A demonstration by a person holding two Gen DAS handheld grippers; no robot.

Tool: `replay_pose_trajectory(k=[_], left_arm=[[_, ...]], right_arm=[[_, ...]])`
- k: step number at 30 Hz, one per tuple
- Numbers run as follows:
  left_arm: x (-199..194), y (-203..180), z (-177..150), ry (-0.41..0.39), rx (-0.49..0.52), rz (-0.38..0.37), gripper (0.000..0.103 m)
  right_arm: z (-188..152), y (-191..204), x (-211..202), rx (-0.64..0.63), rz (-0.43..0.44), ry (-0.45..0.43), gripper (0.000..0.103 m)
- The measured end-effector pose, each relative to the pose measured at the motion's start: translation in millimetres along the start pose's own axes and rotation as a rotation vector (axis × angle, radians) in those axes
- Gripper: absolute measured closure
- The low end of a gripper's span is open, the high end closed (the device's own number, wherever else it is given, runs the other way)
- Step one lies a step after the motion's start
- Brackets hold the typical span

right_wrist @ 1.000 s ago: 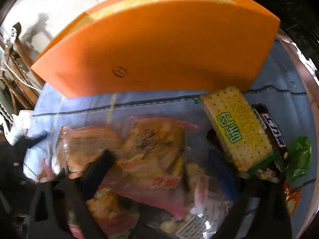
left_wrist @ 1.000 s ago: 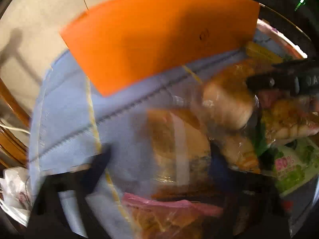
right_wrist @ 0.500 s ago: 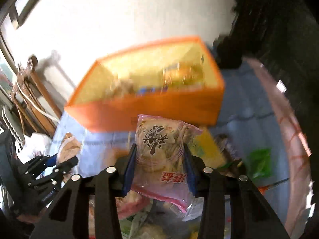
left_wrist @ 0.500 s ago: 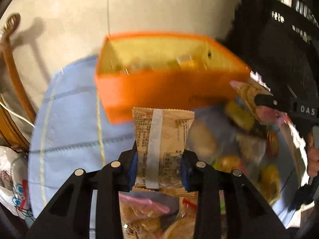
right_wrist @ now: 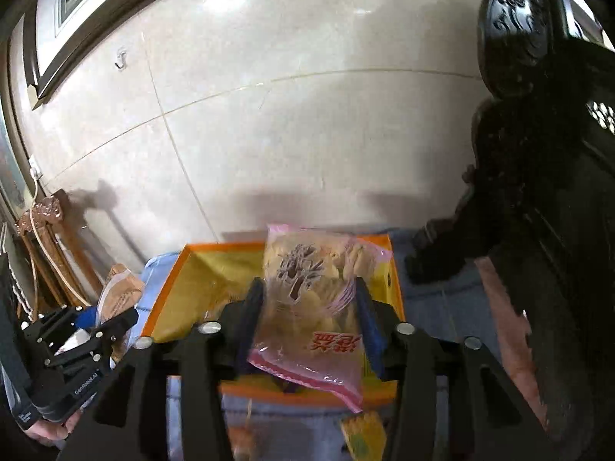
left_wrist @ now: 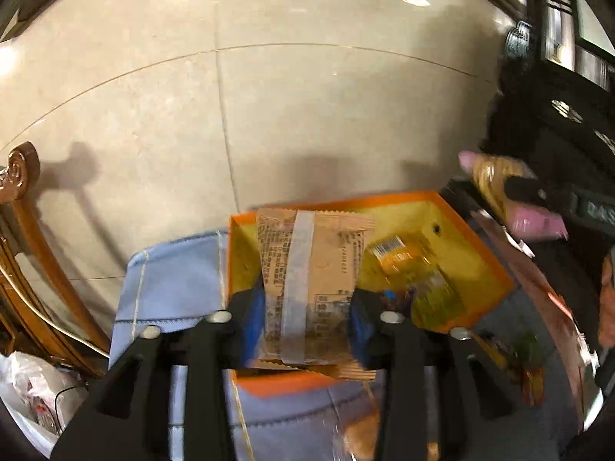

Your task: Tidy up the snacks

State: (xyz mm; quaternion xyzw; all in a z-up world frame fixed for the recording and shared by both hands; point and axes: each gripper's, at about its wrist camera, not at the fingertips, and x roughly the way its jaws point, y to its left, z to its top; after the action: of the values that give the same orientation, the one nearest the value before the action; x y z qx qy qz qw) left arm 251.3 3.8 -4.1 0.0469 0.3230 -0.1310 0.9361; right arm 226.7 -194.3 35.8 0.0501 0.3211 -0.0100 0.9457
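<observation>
While both grippers open above the orange bin (left_wrist: 480, 265), either packet may fall short and land on the blue cloth (left_wrist: 177, 280) if freed too near the front wall. Left gripper (left_wrist: 307, 315): jaws parting, brown packet (left_wrist: 311, 269) between them; flat, crimped ends, pale centre seam, printed film. Right gripper (right_wrist: 311, 315): jaws parting, pink bag (right_wrist: 315, 299) between them; soft, clear, puffy, lumpy contents. Bin: rigid, rectangular, yellow inside, already holding a yellow packet (left_wrist: 399, 257).
</observation>
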Motion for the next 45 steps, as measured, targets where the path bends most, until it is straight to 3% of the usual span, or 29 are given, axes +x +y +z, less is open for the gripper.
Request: replay_pose_trajectory(k=[1,2,4,6,11,13,17,21,23,25,26,28,30,31,33,36,39,42,45], left_arm=[[5.3,2.4,2.8,0.005,-0.017,0.032,0.009],[9.2,4.5,4.5,0.008,-0.041,0.055,0.004],[8.2,3.9,-2.7,-0.004,-0.064,-0.021,0.004],[2.9,-0.5,-17.2,-0.014,-0.026,-0.044,0.004],[1.2,-28.9,-76.0,0.057,0.183,-0.083,0.004],[7.1,-46.2,-106.5,0.081,0.285,-0.130,0.004],[30.5,-76.9,-145.2,0.129,0.426,-0.121,0.004],[61.6,-79.5,-155.1,0.186,0.375,-0.170,0.004],[79.8,-77.1,-154.0,0.237,0.342,-0.158,0.004],[97.8,-66.8,-161.0,0.325,0.279,-0.200,0.004],[102.7,-61.3,-162.6,0.356,0.228,-0.246,0.013],[105.6,-57.9,-162.9,0.400,0.174,-0.338,0.033],[103.0,-62.5,-164.1,0.406,0.197,-0.328,0.038],[101.3,-65.2,-165.7,0.413,0.203,-0.320,0.039],[97.3,-65.8,-165.7,0.434,0.174,-0.302,0.040],[79.1,-55.8,-159.1,0.408,0.046,-0.331,0.041],[55.5,-45.9,-148.3,0.356,-0.038,-0.339,0.042],[24.8,-39.8,-130.9,0.270,-0.042,-0.333,0.041],[8.5,-33.5,-98.3,0.197,-0.036,-0.293,0.041]], right_arm=[[2.4,2.2,2.8,-0.020,-0.020,-0.007,0.004],[2.0,2.8,1.0,-0.034,-0.046,-0.026,0.004],[-4.2,-1.7,-6.8,-0.043,-0.045,-0.032,0.004],[-16.6,-12.3,-17.6,-0.009,-0.020,-0.001,0.004],[-77.7,-34.3,-19.3,0.027,-0.055,0.125,0.004],[-108.5,-43.0,-5.1,0.029,-0.065,0.202,0.004],[-147.9,-55.5,32.6,0.056,-0.096,0.335,0.004],[-161.4,-57.7,63.9,0.036,-0.121,0.399,0.004],[-166.7,-56.6,72.3,0.017,-0.127,0.408,0.004],[-174.3,-55.1,81.2,0.000,-0.131,0.440,0.004],[-177.9,-51.8,80.7,-0.015,-0.143,0.437,0.004],[-183.3,-46.6,75.1,-0.074,-0.207,0.401,0.033],[-184.0,-52.0,65.8,0.000,-0.180,0.405,0.042],[-184.0,-55.5,63.0,0.031,-0.166,0.413,0.056],[-183.2,-68.3,52.6,0.134,-0.128,0.426,0.056],[-179.7,-66.8,35.4,0.114,-0.154,0.389,0.056],[-172.3,-71.5,15.0,0.167,-0.128,0.367,0.056],[-148.7,-64.2,-15.7,0.148,-0.128,0.277,0.056],[-108.6,-48.3,-35.3,0.098,-0.066,0.207,0.056]])
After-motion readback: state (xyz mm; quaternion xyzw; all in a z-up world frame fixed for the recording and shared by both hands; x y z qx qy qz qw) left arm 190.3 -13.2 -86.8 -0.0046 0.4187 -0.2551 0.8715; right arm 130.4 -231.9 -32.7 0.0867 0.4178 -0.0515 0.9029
